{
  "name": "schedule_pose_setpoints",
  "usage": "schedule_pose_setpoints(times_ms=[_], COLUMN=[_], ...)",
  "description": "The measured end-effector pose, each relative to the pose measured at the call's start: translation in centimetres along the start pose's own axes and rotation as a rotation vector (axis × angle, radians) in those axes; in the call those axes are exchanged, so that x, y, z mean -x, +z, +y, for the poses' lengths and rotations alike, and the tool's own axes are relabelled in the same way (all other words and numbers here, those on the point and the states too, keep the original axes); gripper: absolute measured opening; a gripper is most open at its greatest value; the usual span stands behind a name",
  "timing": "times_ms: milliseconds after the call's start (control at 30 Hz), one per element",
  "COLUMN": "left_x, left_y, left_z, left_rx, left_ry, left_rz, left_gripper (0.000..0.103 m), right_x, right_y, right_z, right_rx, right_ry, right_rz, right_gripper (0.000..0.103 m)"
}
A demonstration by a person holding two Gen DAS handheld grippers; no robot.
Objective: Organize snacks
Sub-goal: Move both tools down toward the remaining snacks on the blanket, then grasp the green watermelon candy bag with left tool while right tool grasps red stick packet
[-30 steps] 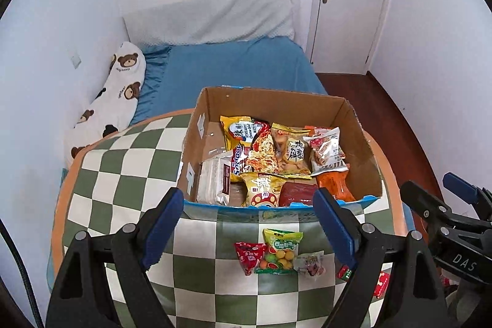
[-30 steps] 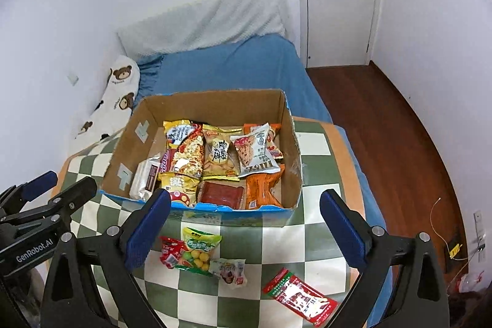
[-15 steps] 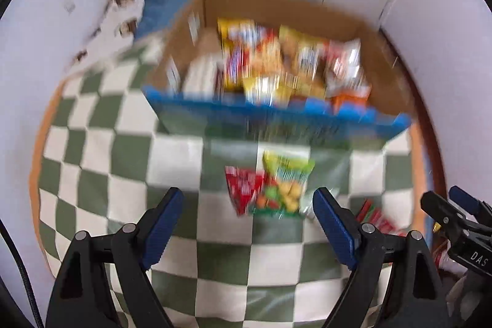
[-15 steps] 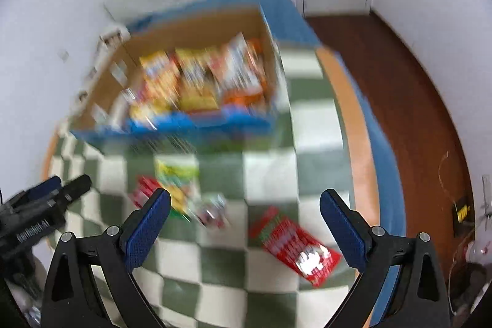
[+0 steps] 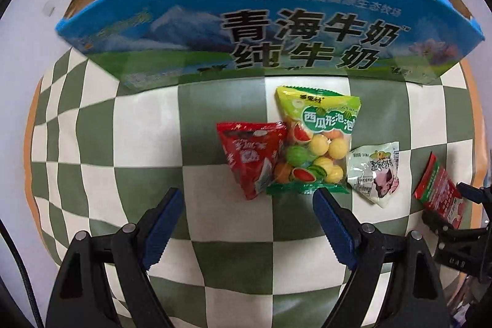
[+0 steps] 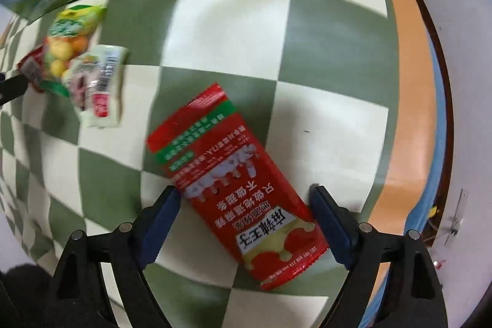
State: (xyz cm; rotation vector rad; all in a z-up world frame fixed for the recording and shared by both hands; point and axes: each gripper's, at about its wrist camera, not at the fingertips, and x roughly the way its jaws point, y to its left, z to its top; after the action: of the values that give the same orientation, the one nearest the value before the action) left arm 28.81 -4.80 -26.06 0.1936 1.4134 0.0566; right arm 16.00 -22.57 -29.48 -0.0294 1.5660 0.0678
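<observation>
My left gripper (image 5: 246,197) is open just above the table, in front of a small red packet (image 5: 250,157) and a green bag of fruit-shaped gum balls (image 5: 313,143). A white packet (image 5: 373,171) lies to their right. My right gripper (image 6: 243,194) is open and straddles a long red packet (image 6: 236,183), which also shows in the left wrist view (image 5: 438,194). The cardboard milk box (image 5: 261,29) holding several snacks stands just behind the loose packets.
The green-and-white checkered table (image 5: 215,260) has an orange rim (image 6: 409,112) close to the right of the long red packet. The right gripper's body (image 5: 461,239) shows at the right edge of the left wrist view. Wooden floor lies beyond the rim.
Both grippers have dropped down close to the table. The left now sits in front of the red and green packets; the right has come around the long red packet. Both stay open.
</observation>
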Motion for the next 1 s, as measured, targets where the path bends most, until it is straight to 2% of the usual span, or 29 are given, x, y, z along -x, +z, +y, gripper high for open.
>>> schedule_pose_setpoints(times_ms=[100,200,233,267,333,467,500,567,600,667,767,900,1000], left_x=[-0.3,-0.7,-0.8,-0.9,-1.2,-1.7,-2.0,-2.6,-2.9,-3.2,-3.3,-4.0,-4.5], left_y=[0.6,1.6,2.0,2.4,3.0,4.1,4.3,4.5,4.5,4.0,2.3,-0.7,-3.9], left_z=[-0.3,-0.8,-1.1,-1.6,-2.5,-4.3,-4.7,-5.1,-5.2,-4.9,-3.7,-1.1,0.7], left_rx=[-0.002,-0.010,-0.017,-0.029,-0.059,-0.107,-0.121,-0.135,-0.135,-0.120,-0.091,-0.044,-0.028], left_ry=[0.002,-0.008,-0.005,-0.001,-0.014,-0.035,-0.039,-0.050,-0.068,-0.075,-0.100,-0.155,-0.198], left_rz=[0.001,0.015,0.014,0.010,-0.008,-0.012,-0.008,0.007,0.019,0.026,0.046,0.122,0.192], left_gripper=[0.086,0.086,0.086,0.086,0.086,0.085,0.082,0.055,0.050,0.047,0.047,0.047,0.047], right_x=[0.2,0.3,0.3,0.4,0.8,0.7,0.6,0.4,0.2,0.3,0.6,0.6,0.5], right_y=[-0.2,-0.6,-0.6,-0.5,-0.3,0.3,0.3,0.1,0.0,-0.5,-1.7,-4.1,-5.7], right_z=[-1.2,-2.2,-2.2,-2.0,-1.6,-0.2,0.2,1.0,1.2,1.1,1.0,0.7,1.7], right_rx=[-0.168,-0.387,-0.403,-0.401,-0.368,-0.278,-0.246,-0.190,-0.183,-0.192,-0.238,-0.328,-0.343], right_ry=[0.047,0.279,0.310,0.318,0.281,0.197,0.167,0.115,0.097,0.081,0.102,0.202,0.254], right_rz=[-0.021,-0.004,0.002,-0.003,-0.034,-0.043,-0.044,-0.049,-0.051,-0.057,-0.068,-0.034,-0.002], right_gripper=[0.084,0.086,0.091,0.093,0.093,0.093,0.093,0.091,0.088,0.069,0.061,0.060,0.060])
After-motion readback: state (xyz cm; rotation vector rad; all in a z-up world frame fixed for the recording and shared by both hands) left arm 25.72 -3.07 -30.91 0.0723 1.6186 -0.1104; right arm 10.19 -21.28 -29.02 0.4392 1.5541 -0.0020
